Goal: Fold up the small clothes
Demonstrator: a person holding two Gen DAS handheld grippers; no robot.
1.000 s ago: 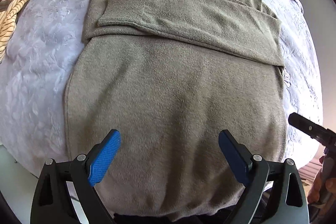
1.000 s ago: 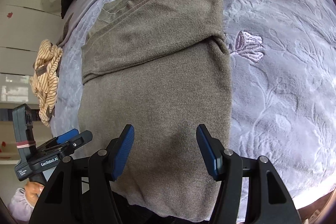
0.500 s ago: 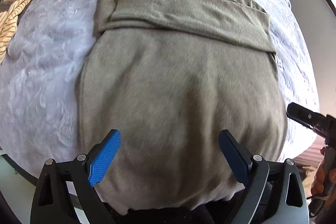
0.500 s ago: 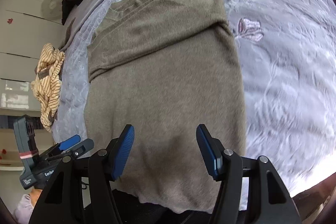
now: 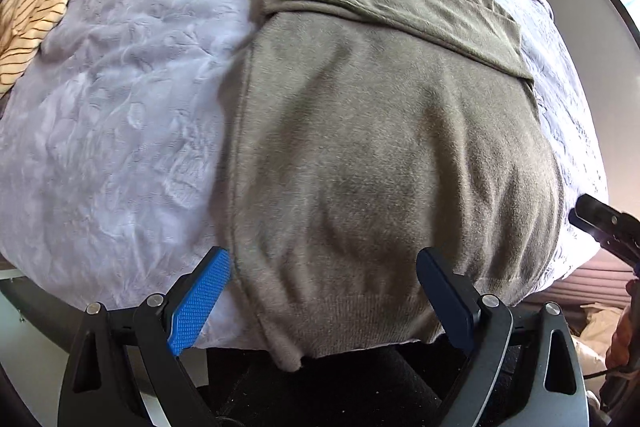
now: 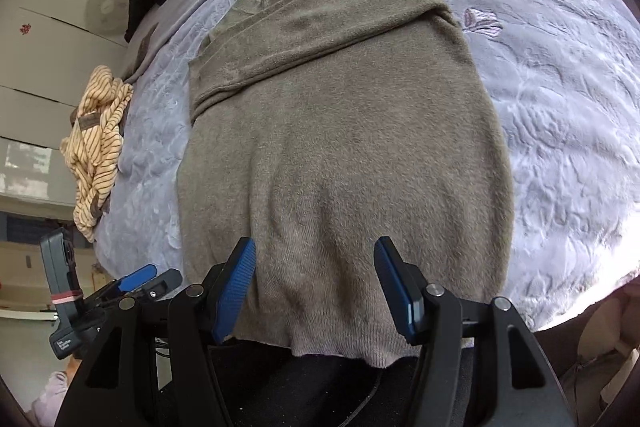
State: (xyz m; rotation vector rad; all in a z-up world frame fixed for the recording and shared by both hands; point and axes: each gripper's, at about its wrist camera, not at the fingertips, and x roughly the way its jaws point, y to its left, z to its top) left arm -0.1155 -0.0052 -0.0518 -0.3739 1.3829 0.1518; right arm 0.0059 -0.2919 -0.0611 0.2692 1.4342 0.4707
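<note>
Your left gripper (image 5: 320, 301) is spread wide, nothing held — sweater (image 5: 384, 155) hem sits between its pads. Right gripper (image 6: 316, 287) also wide open, empty, over the same hem. The sweater lies flat on the bedspread (image 6: 560, 115), sleeves folded across its chest. Striped garment (image 6: 96, 143) is well left of the sweater.
</note>
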